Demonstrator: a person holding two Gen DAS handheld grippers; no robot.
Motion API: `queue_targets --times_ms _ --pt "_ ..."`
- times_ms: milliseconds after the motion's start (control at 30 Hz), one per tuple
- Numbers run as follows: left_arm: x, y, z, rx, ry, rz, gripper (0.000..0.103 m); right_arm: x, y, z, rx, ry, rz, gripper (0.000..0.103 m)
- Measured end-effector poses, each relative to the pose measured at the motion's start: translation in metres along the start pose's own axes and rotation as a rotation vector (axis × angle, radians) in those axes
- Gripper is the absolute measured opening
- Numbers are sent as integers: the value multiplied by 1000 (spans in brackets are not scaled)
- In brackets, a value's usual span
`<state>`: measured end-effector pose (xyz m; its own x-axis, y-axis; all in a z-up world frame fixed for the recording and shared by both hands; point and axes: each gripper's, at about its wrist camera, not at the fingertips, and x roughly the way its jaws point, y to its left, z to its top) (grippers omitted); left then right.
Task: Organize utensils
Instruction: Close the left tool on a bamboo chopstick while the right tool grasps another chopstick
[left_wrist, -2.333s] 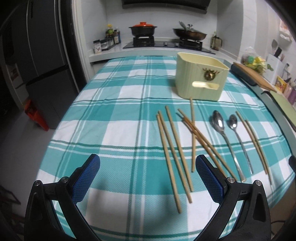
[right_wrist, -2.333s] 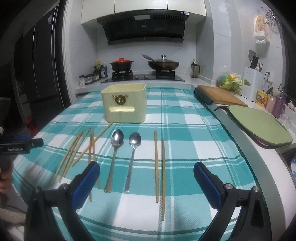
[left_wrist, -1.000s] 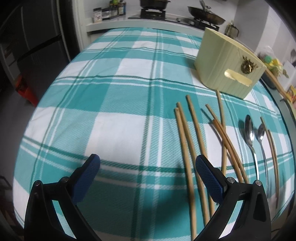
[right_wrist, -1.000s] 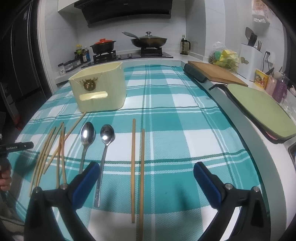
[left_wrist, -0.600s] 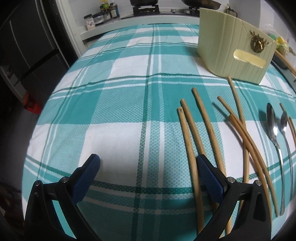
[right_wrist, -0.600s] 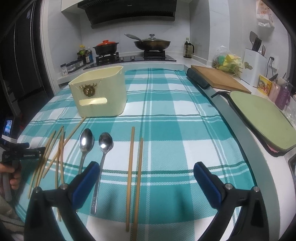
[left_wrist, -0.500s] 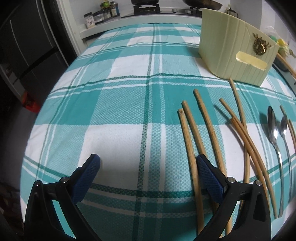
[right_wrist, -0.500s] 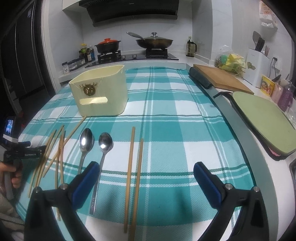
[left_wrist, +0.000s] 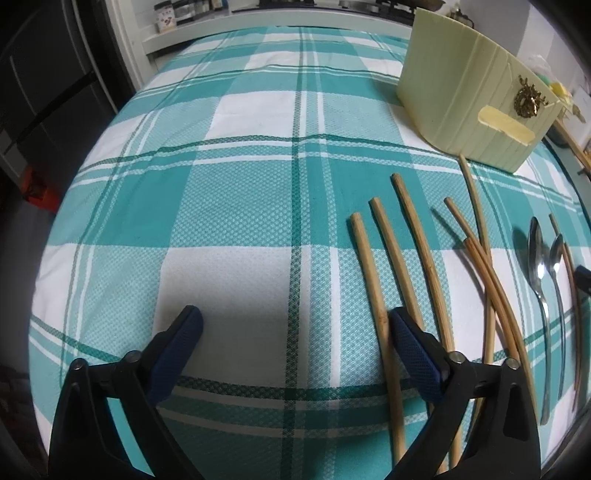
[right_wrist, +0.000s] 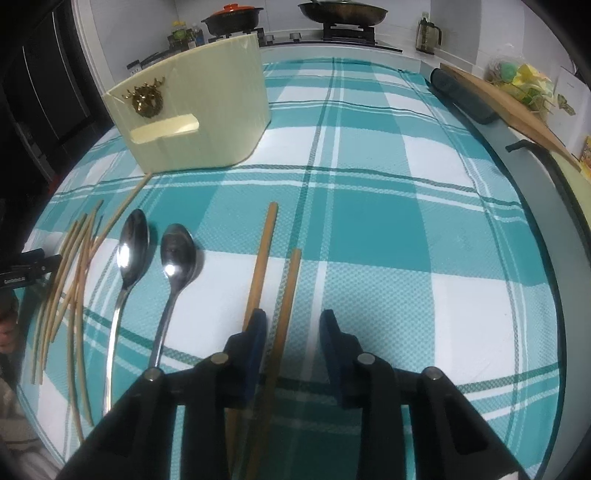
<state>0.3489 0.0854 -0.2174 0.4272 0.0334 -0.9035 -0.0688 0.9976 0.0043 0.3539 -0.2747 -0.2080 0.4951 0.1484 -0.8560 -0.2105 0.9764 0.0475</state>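
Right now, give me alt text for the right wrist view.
The right gripper is closing around one chopstick of a pair on a teal checked tablecloth. Two spoons lie left; a cream holder stands behind.

Checked tablecloth (right_wrist: 388, 229): chopsticks (right_wrist: 260, 266), two spoons (right_wrist: 129, 254), cream holder (right_wrist: 207, 122) on it.

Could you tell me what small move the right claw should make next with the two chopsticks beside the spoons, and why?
Probably finish closing. The right claw is closing low over the checked teal tablecloth; the right-hand wooden chopstick runs between its pads, apparently unpinched, while its left-hand partner passes under the left pad. The cream ribbed plastic utensil holder stands beyond.
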Motion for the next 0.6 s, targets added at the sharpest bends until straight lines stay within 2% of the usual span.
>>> queue_targets --times_ms 133,200,333,400,467,600 --pt "1 -4 15 35 31 -27 77 8 6 11 -58 33 -23 27" --pt "3 -6 23 38 45 -33 62 12 12 17 -101 51 -43 27" --pt "6 -16 35 61 62 -32 43 18 16 27 -131 69 -51 26" --pt "6 -20 39 74 63 -39 17 22 14 33 -121 74 -42 22" --pt "6 -22 39 82 57 -29 9 24 13 38 -114 75 -50 9" --pt "4 -17 40 44 41 -80 5 29 10 48 -101 61 -27 6"
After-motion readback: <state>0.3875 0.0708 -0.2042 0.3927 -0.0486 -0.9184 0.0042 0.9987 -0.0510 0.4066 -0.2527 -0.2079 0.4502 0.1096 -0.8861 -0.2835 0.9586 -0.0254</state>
